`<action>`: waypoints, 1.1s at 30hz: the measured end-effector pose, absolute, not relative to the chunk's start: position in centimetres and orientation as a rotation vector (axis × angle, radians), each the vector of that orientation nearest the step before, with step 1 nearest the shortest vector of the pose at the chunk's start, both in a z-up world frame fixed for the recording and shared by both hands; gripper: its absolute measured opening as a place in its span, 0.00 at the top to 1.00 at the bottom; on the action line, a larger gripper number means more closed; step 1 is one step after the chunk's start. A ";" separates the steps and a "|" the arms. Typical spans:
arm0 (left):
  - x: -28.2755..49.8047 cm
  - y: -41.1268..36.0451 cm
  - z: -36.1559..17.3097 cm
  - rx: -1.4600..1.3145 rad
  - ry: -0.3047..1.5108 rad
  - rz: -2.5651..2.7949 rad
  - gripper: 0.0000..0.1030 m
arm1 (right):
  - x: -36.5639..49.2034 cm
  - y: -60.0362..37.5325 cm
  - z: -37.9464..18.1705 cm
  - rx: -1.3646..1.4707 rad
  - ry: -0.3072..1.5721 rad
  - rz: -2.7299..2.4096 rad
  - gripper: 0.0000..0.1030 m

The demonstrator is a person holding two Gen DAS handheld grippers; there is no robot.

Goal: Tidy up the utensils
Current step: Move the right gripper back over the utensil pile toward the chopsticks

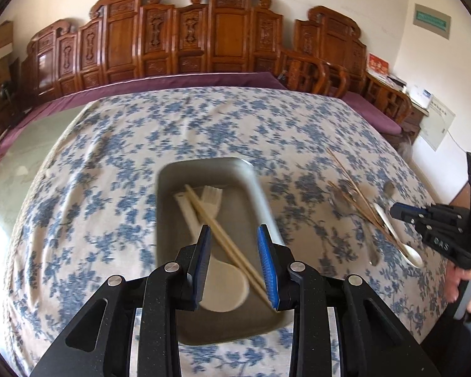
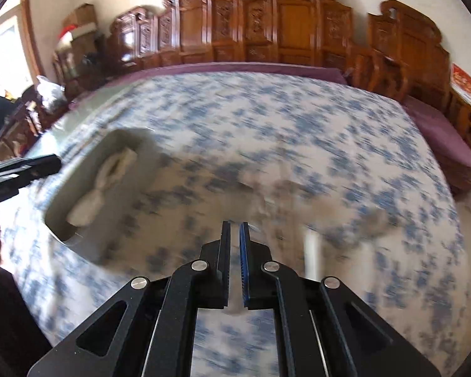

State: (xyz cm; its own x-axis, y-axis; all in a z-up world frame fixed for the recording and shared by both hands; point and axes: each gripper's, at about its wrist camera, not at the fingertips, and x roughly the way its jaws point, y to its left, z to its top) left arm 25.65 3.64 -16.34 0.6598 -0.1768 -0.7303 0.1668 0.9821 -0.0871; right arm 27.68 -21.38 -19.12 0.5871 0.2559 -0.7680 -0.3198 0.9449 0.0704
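The tray [image 1: 210, 169] is sitting mid-table on the flowered cloth [image 1: 110, 163], and everything here is placed against it. Inside it are lying chopsticks [image 1: 223, 238], a white spoon [image 1: 226, 286] and a white fork [image 1: 212, 199]. Right of the tray, well apart from it, the loose pile [image 1: 361, 201] is waiting: thin sticks, metal spoons and a white spoon, crossing one another.

What could go wrong: the pile is tangled, so a pinch on one piece is likely dragging its neighbours or flicking them off the table. The right view is heavily smeared, so a fast approach could be missing a thin stick or pushing the cloth into folds. A careless drop could also be bouncing off the tray rim.

The left gripper [image 1: 235, 248] is hanging over the tray's near end, jaws partly open, holding nothing; the chopsticks are only showing through the gap below. The right gripper [image 2: 235, 229], right of the tray and near the pile, has its jaws nearly together with nothing visible between them.
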 end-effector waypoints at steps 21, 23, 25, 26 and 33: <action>24.0 -3.8 -18.9 0.092 0.867 -0.307 0.73 | 27.5 -22.5 -24.1 -0.107 0.968 0.359 0.86; 23.9 -4.0 -19.0 0.096 0.870 -0.308 0.73 | 27.5 -22.3 -24.0 -0.112 0.965 0.358 0.86; 23.8 -4.1 -19.0 0.099 0.870 -0.309 0.73 | 27.5 -22.3 -24.0 -0.119 0.963 0.357 0.86; 23.7 -4.2 -19.1 0.100 0.869 -0.310 0.73 | 27.5 -22.2 -24.0 -0.127 0.960 0.355 0.86; 23.4 -4.7 -19.3 0.108 0.868 -0.309 0.73 | 27.8 -22.0 -24.1 -0.161 0.946 0.339 0.86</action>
State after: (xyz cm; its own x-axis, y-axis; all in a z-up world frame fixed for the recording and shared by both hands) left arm 23.38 -4.70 -19.31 0.6052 -0.2228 -0.7643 0.3103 0.9501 -0.0313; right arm 27.78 -22.01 -24.10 0.5372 0.2134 -0.8160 -0.3531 0.9355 0.0122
